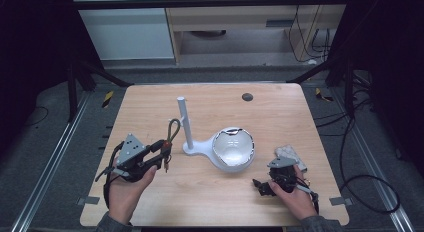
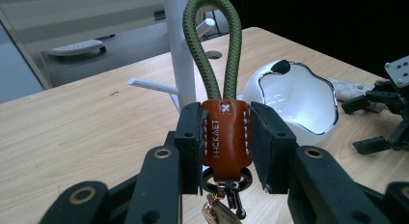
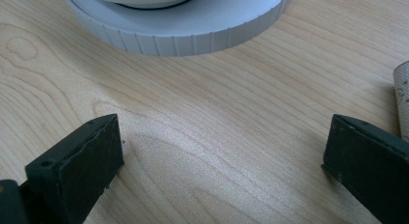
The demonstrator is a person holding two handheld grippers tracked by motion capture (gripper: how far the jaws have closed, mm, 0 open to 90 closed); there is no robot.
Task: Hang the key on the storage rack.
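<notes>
Gripping brown keychain (image 2: 225,137) upright, left gripper (image 2: 225,147) fingers (image 2: 190,137) clamped, near white stand (image 1: 186,124).

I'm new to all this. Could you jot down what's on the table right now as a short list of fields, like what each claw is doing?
Left claw: shut on the brown leather tab of a keychain, its green cord loop pointing up
Keys: hang below the tab
Right claw: open, nothing between its jaws, low over the table
White stand: upright post with a peg, joined to a white bowl
Cloth: crumpled, beside the right hand
Keychain on stand: not yet
</notes>
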